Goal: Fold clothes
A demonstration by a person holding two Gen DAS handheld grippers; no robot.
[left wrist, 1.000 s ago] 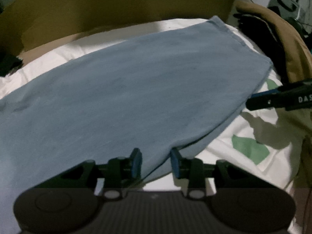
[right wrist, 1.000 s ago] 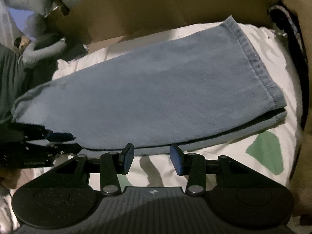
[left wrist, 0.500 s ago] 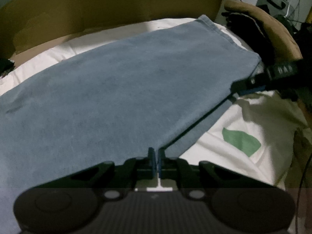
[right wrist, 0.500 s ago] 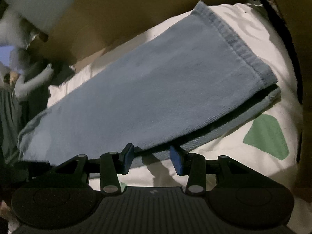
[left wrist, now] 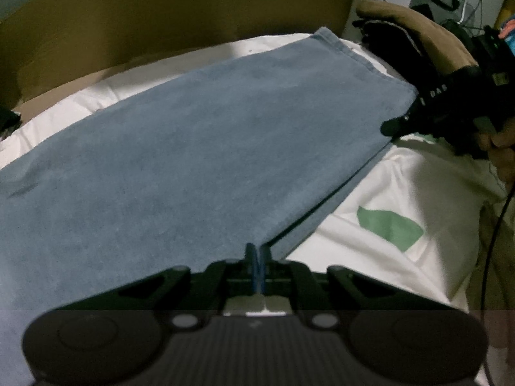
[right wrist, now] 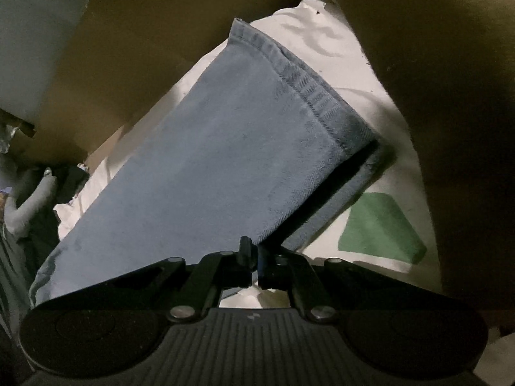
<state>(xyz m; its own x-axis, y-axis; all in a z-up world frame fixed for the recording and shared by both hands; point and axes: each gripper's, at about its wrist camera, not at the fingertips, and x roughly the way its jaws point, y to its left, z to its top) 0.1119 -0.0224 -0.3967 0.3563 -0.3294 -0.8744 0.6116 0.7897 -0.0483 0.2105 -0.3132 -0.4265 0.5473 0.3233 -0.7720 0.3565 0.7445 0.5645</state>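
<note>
Blue jeans (left wrist: 199, 148) lie folded in two layers on a white sheet; they also show in the right wrist view (right wrist: 225, 167). My left gripper (left wrist: 256, 254) is shut on the near edge of the top layer, mid-length. My right gripper (right wrist: 252, 255) is shut on the same top layer's edge close to the hem, which is lifted off the lower layer. The right gripper also shows in the left wrist view (left wrist: 396, 127) at the hem corner on the right.
A white sheet (left wrist: 402, 199) with green patches (left wrist: 389, 228) covers the bed. A brown cardboard wall (left wrist: 161, 16) stands behind. Brown and dark clothes (left wrist: 415, 32) are piled at the right. A grey soft toy (right wrist: 22, 206) lies far left.
Both grippers were open at the jeans' near edge. The left one closed on the top layer first, then the right one moved toward the hem and closed, lifting that edge.
</note>
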